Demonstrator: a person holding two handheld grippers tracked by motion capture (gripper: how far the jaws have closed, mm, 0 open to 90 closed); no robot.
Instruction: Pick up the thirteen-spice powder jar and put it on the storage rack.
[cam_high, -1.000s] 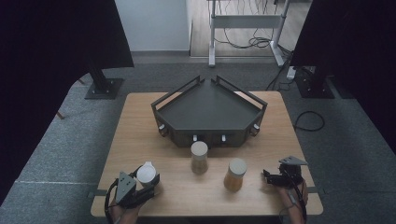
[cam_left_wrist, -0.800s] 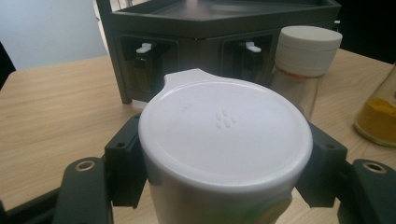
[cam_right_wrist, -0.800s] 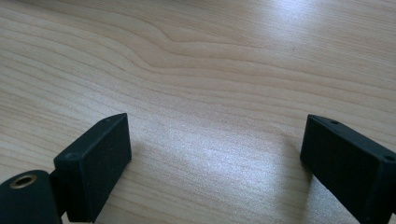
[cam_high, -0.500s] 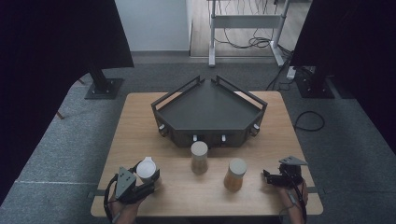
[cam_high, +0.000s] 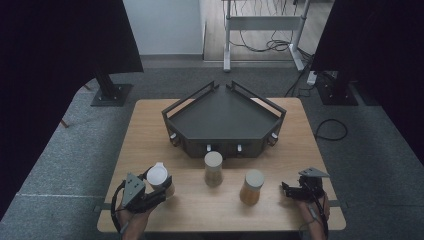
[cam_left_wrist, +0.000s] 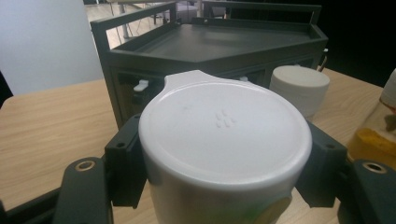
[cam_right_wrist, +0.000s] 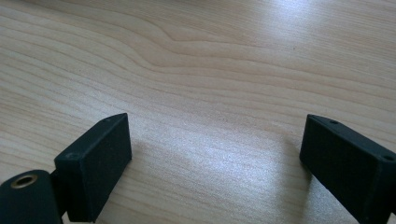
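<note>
— So, what is the left gripper (cam_left_wrist: 224, 186) doing?

— It is clamped on a jar with a white lid (cam_left_wrist: 224, 130); in the left gripper view the black jaws press on the jar's sides just under the lid. From above, the left gripper (cam_high: 150, 192) and that jar (cam_high: 159, 177) sit at the near left of the table (cam_high: 150, 130).

— Has anything changed in the last second?

— A little. The jar and the hand have slid a touch toward the middle of the table, and the grip has stayed just as tight. I read that as the carry beginning, with the jar likely headed for the dark tray (cam_high: 225, 117) at the far side.

— Is it off the wood yet?

— Hard to say; the jar's base is hidden in both views, so it may be barely lifted or just dragged.

— Which way does it point?

— Upright. Its long axis runs straight up and down, lid on top, and a small tab on the lid's rim points toward the tray.

— And the right gripper (cam_right_wrist: 215, 154)?

— Its jaws stand apart with nothing but bare wood between them. It rests at the near right (cam_high: 300, 190), beside a second jar (cam_high: 251, 186), with a third jar (cam_high: 213, 168) just in front of the tray.
</note>
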